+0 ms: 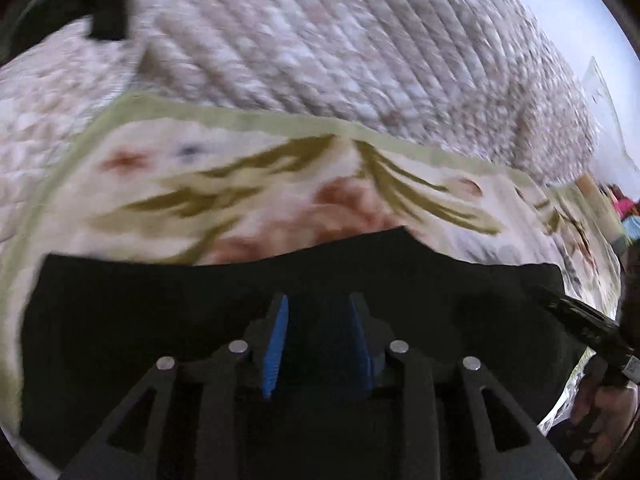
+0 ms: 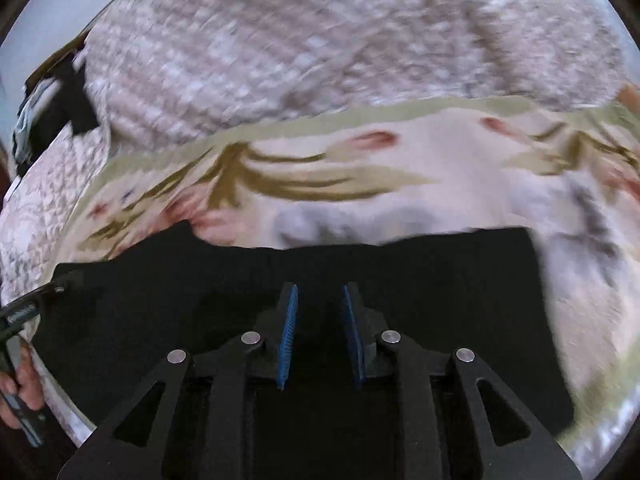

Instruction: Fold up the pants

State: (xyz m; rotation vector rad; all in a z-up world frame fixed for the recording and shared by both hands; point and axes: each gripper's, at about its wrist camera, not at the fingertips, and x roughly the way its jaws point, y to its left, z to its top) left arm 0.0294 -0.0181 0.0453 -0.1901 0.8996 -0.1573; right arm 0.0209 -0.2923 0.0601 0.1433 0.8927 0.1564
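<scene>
The black pants (image 1: pixel 160 312) lie flat on a floral blanket (image 1: pixel 224 184), filling the lower part of both views (image 2: pixel 440 304). My left gripper (image 1: pixel 318 300) hovers over the pants, its blue-padded fingers (image 1: pixel 278 332) a little apart with nothing clearly pinched between them. My right gripper (image 2: pixel 319 292) is likewise over the pants with a gap between its blue pads (image 2: pixel 289 328). The right gripper also shows at the right edge of the left wrist view (image 1: pixel 580 320); the left gripper shows at the left edge of the right wrist view (image 2: pixel 28 312). Both views are motion-blurred.
A quilted beige bedspread (image 1: pixel 320 40) lies beyond the blanket (image 2: pixel 360 152) and covers the far half of the bed (image 2: pixel 280 40). A dark object (image 1: pixel 106 8) lies at the far left. A white wall (image 1: pixel 580 20) is at the right.
</scene>
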